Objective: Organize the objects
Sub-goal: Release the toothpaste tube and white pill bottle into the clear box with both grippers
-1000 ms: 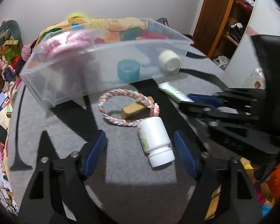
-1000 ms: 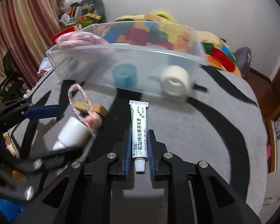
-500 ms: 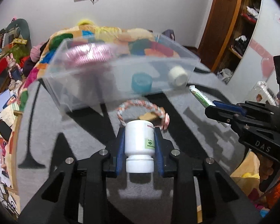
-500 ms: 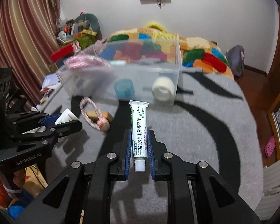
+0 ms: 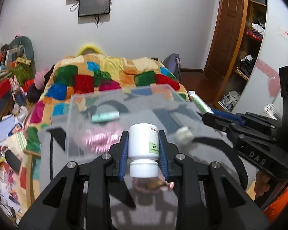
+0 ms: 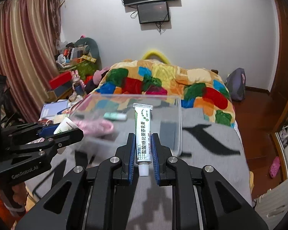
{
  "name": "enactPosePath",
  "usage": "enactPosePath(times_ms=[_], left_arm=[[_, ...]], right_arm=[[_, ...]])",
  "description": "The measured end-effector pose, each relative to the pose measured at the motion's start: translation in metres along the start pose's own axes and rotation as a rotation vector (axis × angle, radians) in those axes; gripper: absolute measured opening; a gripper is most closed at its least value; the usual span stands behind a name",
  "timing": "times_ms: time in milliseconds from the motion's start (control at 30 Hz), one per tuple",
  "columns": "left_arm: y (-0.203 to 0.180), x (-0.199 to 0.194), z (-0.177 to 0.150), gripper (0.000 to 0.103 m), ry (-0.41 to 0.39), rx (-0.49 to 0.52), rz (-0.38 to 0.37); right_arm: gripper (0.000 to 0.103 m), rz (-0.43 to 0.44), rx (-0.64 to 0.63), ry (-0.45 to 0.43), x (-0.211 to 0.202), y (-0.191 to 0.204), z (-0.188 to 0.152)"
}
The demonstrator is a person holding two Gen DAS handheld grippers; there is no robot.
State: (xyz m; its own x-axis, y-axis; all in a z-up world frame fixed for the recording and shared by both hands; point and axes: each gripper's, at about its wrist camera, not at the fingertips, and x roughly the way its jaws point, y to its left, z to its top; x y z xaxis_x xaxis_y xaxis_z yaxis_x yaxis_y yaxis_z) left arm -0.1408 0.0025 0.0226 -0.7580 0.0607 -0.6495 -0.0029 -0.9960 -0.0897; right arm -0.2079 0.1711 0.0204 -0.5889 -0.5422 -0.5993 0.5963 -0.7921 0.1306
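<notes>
Two tongs fill the lower half of each wrist view, and each is clamped on something. The left tongs (image 5: 143, 154) grip a white pill bottle (image 5: 143, 145) at centre frame, cap toward the camera, blue pads pressed on both sides of its body. The right tongs (image 6: 143, 152) pinch a white and green ointment tube (image 6: 143, 134) by its lower end, cap toward the camera, the crimped end pointing up the middle of the frame. Just beyond both sits a clear plastic bin (image 6: 179, 126) on a grey blanket with black markings (image 6: 211, 149). Inside the bin, blurred, lie a pink bundle (image 5: 98, 136), a pale green cylinder (image 5: 105, 116) and a white roll (image 5: 184, 135). Below the bottle in the left view, part of a pink rope ring and a tan piece (image 5: 153, 186) show on the blanket. In that view the right tongs come in from the right edge, the tube tip at upper right of the bin. A patchwork quilt (image 6: 163, 80) fills the bed behind, and a dark screen (image 6: 153, 12) hangs on the white wall at top centre.
</notes>
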Motion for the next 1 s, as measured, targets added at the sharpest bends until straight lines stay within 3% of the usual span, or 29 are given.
enactPosePath(times_ms=[367, 667, 867, 1000], left_arm=[[0.0, 0.06, 0.016, 0.029, 0.107, 0.022, -0.004], [-0.002, 0.08, 0.015, 0.03, 0.141, 0.03, 0.006], [-0.004, 0.069, 0.014, 0.041, 0.128, 0.037, -0.002], [-0.004, 0.055, 0.015, 0.053, 0.107, 0.038, -0.004]], right_arm=[[0.015, -0.028, 0.003, 0.131, 0.071, -0.007, 0.013], [0.015, -0.039, 0.013, 0.191, 0.089, -0.013, 0.008], [0.017, -0.03, 0.017, 0.196, 0.08, -0.013, 0.007], [0.025, -0.028, -0.002, 0.172, 0.062, -0.01, 0.006]])
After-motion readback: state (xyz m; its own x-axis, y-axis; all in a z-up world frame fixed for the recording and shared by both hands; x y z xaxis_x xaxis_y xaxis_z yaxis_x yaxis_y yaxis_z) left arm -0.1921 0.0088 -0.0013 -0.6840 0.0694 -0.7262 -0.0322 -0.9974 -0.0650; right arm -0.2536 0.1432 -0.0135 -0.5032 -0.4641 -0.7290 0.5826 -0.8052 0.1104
